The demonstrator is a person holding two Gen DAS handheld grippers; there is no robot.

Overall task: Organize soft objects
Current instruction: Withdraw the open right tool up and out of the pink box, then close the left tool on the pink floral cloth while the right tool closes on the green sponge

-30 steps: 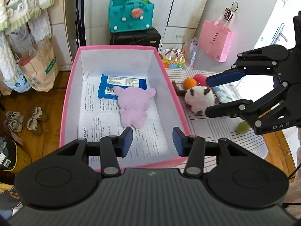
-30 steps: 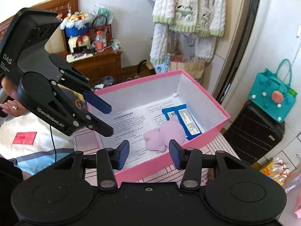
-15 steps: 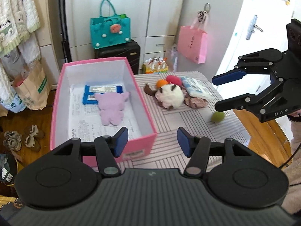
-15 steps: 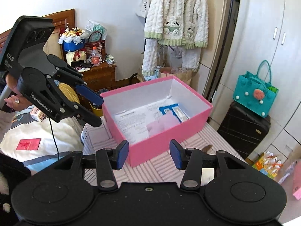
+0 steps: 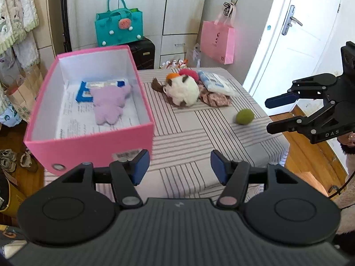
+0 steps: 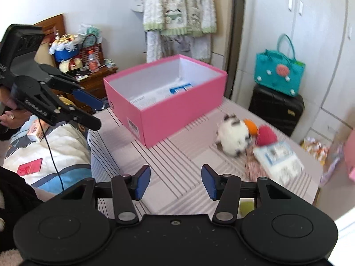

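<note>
Box (image 5: 88, 146): pink, open, far left of the table (image 5: 199, 137). Holds a lilac plush (image 5: 108, 104) lying partly over a blue pack (image 5: 83, 93), on printed paper. Room left along the near wall.

My left tongs (image 5: 177, 164): released, nothing between the pads; the jaws have just been opening. They hang over bare striped cloth just right of the box's near corner.

Pile, centre back: white plush (image 5: 184, 90), with an orange ball (image 5: 173, 75) and a pink ball (image 5: 188, 73) touching behind it, a patterned cloth (image 5: 216, 99) under it, and a white pack (image 5: 216, 83) lying on that cloth.

Green ball (image 5: 244, 116): alone, well apart from the pile, near the right edge.

My right tongs (image 5: 274, 113): released, empty, jaws lately easing wider, just right of the green ball.

Handling note, my judgement: the step is reaching for the next soft item. I would take the green ball with the right tongs, as it is nearest and may roll off; straddle it evenly, then close gently. Left takes the white plush by its body, clear of the cloth, so nothing drags along.
</note>
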